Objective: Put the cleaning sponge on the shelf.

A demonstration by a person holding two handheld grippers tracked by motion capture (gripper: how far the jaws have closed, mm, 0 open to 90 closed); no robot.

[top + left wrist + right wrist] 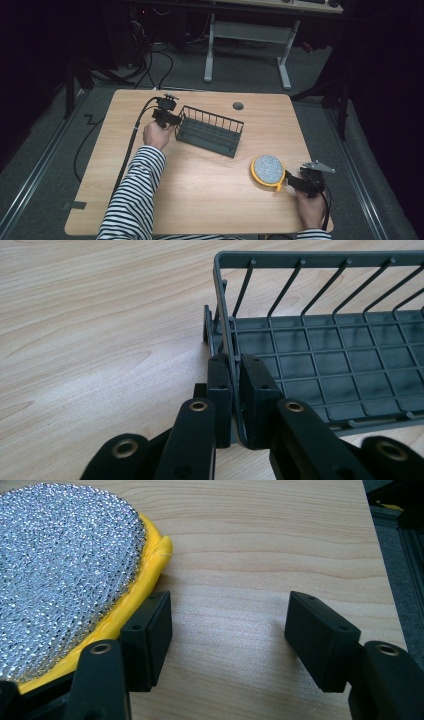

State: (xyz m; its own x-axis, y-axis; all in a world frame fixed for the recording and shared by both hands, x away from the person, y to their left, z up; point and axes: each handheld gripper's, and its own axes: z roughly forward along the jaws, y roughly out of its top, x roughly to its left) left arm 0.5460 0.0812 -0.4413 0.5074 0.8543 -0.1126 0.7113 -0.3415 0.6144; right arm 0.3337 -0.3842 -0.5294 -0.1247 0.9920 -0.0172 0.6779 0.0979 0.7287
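Observation:
A dark grey wire rack (210, 131) stands on the wooden table, left of centre. My left gripper (176, 120) is at its left end, shut on the rack's end wall. In the left gripper view the pads (220, 385) pinch the rim wire of the rack (325, 355) between them, at my left gripper (235, 365). A round yellow-edged scrubbing pad (268, 170) with a silver mesh face lies flat at the right front. My right gripper (286, 181) stands open just right of it. In the right gripper view its left jaw rests beside the pad (60, 570); bare wood lies between the jaws of my right gripper (230, 615).
A round cable hole (238, 106) sits at the table's far edge. The left gripper's cable (131, 145) runs off the left side. The table's right edge (380, 555) is close to my right gripper. Bare wood spans the front middle of the table (200, 190).

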